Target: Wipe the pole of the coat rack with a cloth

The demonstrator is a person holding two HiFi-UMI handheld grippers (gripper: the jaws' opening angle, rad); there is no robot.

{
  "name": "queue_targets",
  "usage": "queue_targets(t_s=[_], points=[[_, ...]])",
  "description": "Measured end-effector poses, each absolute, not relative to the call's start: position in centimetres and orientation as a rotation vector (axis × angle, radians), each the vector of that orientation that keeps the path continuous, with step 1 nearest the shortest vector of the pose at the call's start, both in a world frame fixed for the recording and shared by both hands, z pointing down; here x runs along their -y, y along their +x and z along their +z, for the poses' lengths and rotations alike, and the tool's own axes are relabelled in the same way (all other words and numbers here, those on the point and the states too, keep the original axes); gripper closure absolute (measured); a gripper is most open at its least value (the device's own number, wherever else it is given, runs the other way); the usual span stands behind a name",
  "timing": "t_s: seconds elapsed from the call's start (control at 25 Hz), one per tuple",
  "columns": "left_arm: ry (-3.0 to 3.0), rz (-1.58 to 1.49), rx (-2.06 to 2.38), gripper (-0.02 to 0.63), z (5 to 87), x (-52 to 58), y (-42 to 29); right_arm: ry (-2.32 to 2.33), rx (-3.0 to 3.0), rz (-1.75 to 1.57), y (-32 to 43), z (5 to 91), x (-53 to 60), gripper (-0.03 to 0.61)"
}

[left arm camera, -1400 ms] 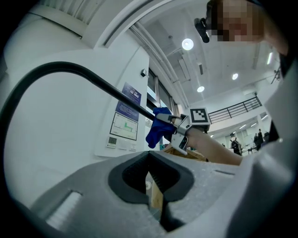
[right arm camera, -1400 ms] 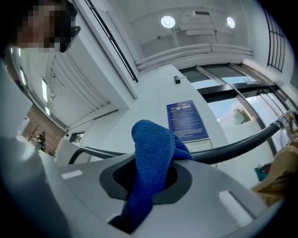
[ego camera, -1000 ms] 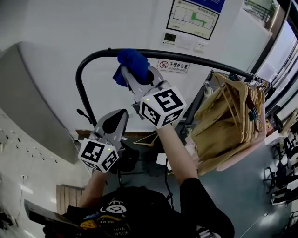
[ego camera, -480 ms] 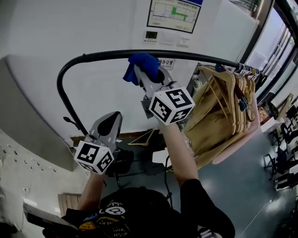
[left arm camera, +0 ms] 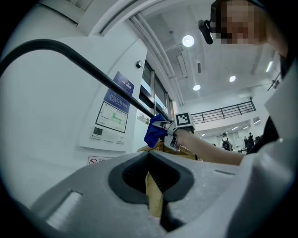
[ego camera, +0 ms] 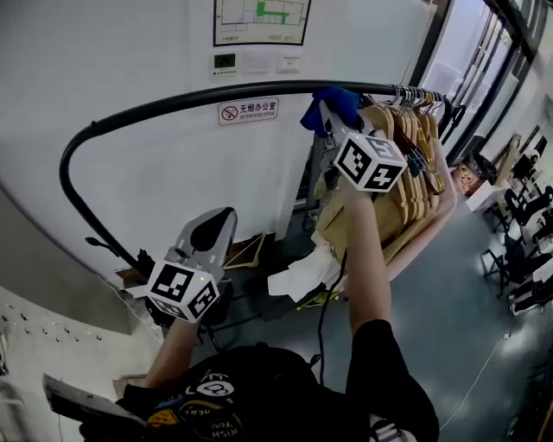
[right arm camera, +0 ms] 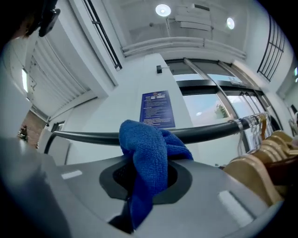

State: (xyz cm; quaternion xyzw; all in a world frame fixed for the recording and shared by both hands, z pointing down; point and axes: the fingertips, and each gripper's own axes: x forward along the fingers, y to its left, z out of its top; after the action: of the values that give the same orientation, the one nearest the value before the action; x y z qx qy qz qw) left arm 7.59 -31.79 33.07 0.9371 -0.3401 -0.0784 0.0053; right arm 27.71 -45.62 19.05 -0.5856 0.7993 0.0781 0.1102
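The pole (ego camera: 199, 97) of the coat rack is a black tube that rises in a curve at the left of the head view and runs level along the white wall. The cloth (right arm camera: 146, 158), blue and bunched, lies against the level run of the pole and covers a short stretch of it (in the right gripper view the tube comes out on either side of the bundle). Your right gripper (ego camera: 331, 119) is raised to the pole with its jaws closed on the cloth; a tail of the fabric hangs down through the dark hollow between them. Just to the right of the cloth, a packed row of wooden hangers (ego camera: 406, 173) hangs from the same pole, close beside the gripper's marker cube. Your left gripper (ego camera: 216, 226) is held low and well apart from the pole, below its curved end, pointing upward. Its jaws stand together and grip nothing of the task; only a thin tan strip shows in the slit between them, and you cannot tell what it is. Behind the pole, the wall carries a small red-and-white sign (ego camera: 248, 110) and, above it, a framed chart (ego camera: 259, 19).
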Motion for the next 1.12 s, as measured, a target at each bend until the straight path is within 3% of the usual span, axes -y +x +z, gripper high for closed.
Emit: queue_targets(t_s=[0.16, 0.28, 0.72, 1.12], points=[[2.927, -0.25, 1.076, 0.611, 33.1, 31.9, 7.5, -1.86, -2.26, 0.247, 32.3, 19.0, 46.1, 0.522], [2.909, -0.258, 1.111, 0.611, 33.1, 32.1, 6.3, -1.874, -2.272, 0.284, 31.2, 18.9, 45.9, 0.523], [2.829, -0.3, 1.294, 0.612, 33.1, 30.9, -1.5, -1.352, -2.663, 0.426, 6.8, 18.9, 42.2, 0.523], [2.699, -0.356, 1.505, 0.612, 33.0, 29.7, -10.3, -0.976, -2.775, 0.227, -7.6, 18.7, 39.8, 0.523]])
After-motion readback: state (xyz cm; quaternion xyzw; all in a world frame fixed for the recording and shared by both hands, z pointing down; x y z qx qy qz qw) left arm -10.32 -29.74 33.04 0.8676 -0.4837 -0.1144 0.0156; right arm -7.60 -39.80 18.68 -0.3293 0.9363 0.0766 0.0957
